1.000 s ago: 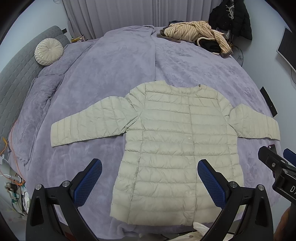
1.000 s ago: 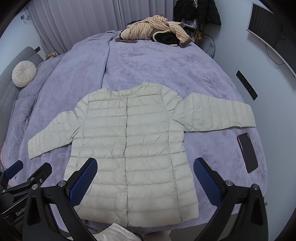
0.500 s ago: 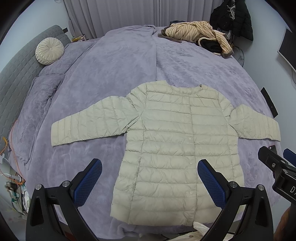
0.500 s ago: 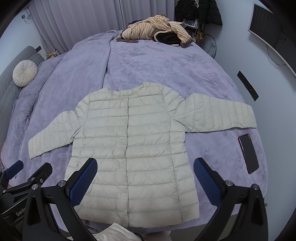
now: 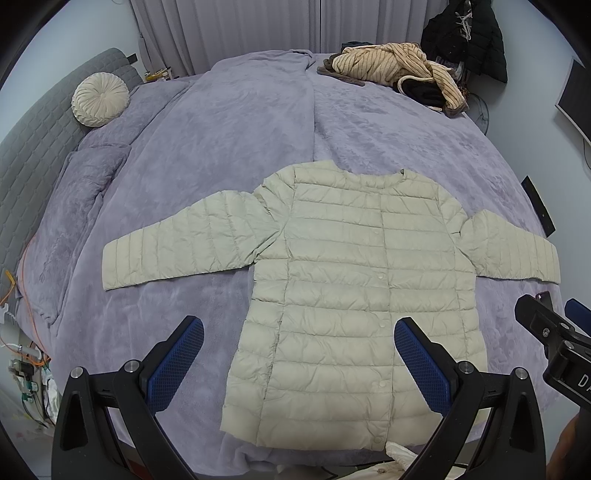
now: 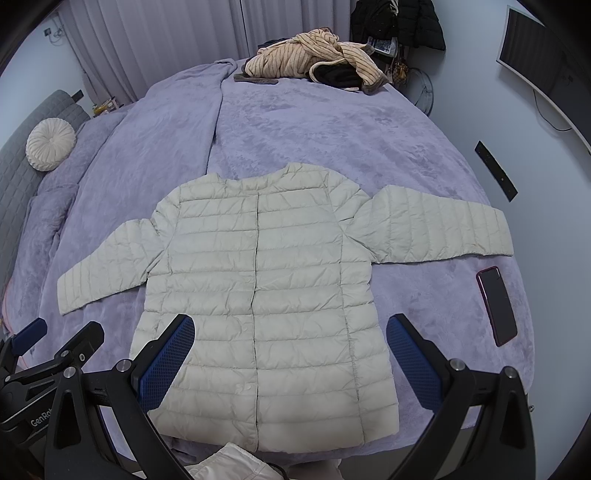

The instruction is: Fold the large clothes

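Jacket first: a pale quilted one, lying flat and face up on the purple blanket that covers the bed, snapped shut down the front, hem toward the near edge and collar toward the far side. Both sleeves are stretched straight out to the sides, each resting on the blanket.

The left gripper hangs above the near edge of the bed, fingers spread wide and holding nothing; one blue pad sits over bare blanket to the left of the hem, the other over the lower front of the jacket. The right gripper hangs just beside it, likewise wide apart and empty, its left pad over the lower front and its right pad over the blanket past the side seam. Neither touches the fabric as far as I can tell.

A phone with a dark screen lies on the blanket near the right sleeve's cuff, a little below it. At the far side of the bed sits a heap of striped tan clothes, well apart from the jacket. A round cream cushion leans against the grey headboard on the left. Dark coats hang in the back corner by the curtains.
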`<move>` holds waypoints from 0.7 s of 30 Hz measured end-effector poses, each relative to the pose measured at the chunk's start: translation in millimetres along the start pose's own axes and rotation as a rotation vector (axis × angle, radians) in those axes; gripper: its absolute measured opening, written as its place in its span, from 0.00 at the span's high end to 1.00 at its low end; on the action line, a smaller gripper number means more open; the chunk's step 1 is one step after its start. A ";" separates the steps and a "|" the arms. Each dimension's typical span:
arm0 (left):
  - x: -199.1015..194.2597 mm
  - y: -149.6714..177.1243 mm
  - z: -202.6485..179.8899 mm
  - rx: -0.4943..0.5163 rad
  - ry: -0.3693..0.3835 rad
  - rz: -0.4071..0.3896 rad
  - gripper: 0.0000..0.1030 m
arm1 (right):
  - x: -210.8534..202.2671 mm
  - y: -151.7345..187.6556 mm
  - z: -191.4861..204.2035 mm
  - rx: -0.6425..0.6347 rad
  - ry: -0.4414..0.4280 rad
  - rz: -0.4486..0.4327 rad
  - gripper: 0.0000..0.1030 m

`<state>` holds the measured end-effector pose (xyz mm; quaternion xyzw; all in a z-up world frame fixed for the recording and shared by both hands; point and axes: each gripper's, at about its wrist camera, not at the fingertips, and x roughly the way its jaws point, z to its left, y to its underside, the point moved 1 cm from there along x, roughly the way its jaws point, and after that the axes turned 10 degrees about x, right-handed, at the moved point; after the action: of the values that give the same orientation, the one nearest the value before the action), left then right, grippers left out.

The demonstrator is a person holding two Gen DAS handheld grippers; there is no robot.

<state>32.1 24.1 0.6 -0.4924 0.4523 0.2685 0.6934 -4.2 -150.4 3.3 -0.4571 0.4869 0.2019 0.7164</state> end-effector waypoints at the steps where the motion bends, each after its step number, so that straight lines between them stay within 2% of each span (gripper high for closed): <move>1: 0.1 0.0 0.0 0.000 0.000 0.001 0.00 | -0.2 -0.5 0.2 0.001 0.000 0.000 0.00; 16: 0.2 0.6 1.2 -0.002 0.000 0.003 0.00 | -0.2 -2.2 0.3 0.001 -0.002 0.005 0.00; 21: 2.4 4.3 6.4 -0.011 0.002 0.013 0.00 | 2.4 7.6 9.2 -0.005 -0.002 0.014 0.00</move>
<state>32.0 31.5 -2.8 -0.4933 0.4548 0.2751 0.6886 -3.9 -139.2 -1.3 -0.4555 0.4888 0.2083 0.7142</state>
